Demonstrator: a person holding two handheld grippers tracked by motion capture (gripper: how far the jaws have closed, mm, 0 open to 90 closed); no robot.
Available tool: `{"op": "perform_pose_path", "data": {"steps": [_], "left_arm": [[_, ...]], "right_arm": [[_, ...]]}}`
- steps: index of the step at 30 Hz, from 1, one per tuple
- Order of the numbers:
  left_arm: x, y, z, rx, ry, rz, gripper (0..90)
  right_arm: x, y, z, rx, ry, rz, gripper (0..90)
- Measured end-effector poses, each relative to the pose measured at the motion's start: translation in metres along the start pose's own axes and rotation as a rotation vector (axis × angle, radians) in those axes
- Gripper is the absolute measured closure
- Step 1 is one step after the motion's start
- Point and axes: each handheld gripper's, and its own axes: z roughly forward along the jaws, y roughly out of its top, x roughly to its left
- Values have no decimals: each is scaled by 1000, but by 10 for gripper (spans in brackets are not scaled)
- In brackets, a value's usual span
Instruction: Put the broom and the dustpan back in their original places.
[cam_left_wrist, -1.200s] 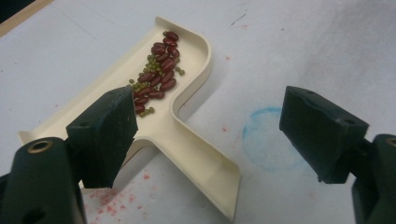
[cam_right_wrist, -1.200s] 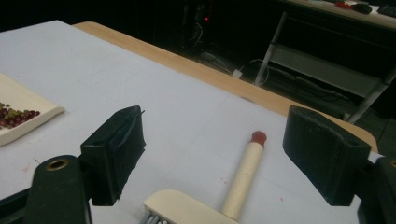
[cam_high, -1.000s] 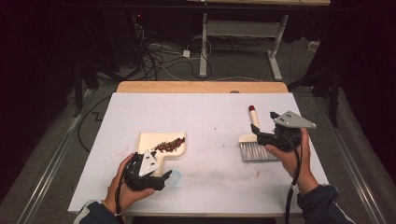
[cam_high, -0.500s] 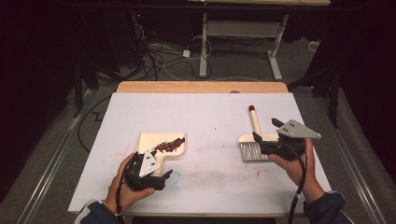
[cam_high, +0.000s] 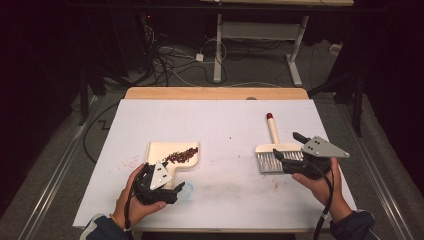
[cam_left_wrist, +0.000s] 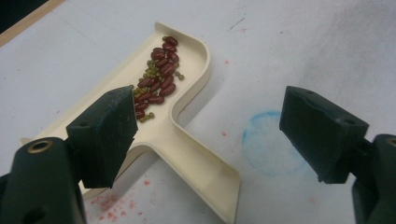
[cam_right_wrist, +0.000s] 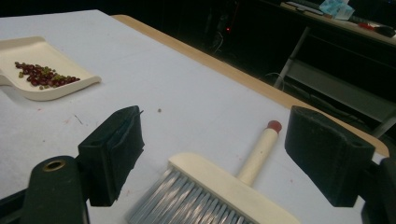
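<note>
A cream dustpan (cam_high: 165, 150) lies left of centre, with red and green beans (cam_high: 182, 155) piled in its scoop. My left gripper (cam_high: 165, 181) stands open at the pan's handle. In the left gripper view the handle (cam_left_wrist: 187, 140) runs between the spread jaws and the beans (cam_left_wrist: 156, 84) lie beyond. A cream brush (cam_high: 272, 135) with a red-tipped handle and grey bristles lies on the right. My right gripper (cam_high: 288, 146) is open at the brush head (cam_right_wrist: 224, 186), its jaws apart on either side and touching nothing.
White sheet (cam_high: 220, 125) covers the table, with a wooden strip (cam_high: 215, 93) along the far edge. A faint blue ring (cam_left_wrist: 268, 140) and red smudges (cam_high: 131, 161) mark the sheet near the dustpan. Cables and a desk frame lie on the floor beyond.
My right gripper has drawn back slightly toward the near edge and to the right, staying open. The brush, the dustpan and my left gripper have not moved.
</note>
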Motion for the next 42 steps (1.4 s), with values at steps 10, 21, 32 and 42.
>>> {"op": "perform_pose_path", "data": {"steps": [10, 21, 32, 42], "left_arm": [[0, 0, 1, 9, -1, 4, 182], [-2, 0, 2, 11, -7, 12, 183], [1, 2, 1, -20, 2, 3, 182], [0, 3, 1, -29, 6, 11, 175]], "right_arm": [[7, -17, -4, 15, 17, -23, 200], [19, -35, -12, 30, 38, -38, 200], [23, -61, -21, 50, 42, -13, 205], [36, -78, -30, 95, 66, -50, 193]]}}
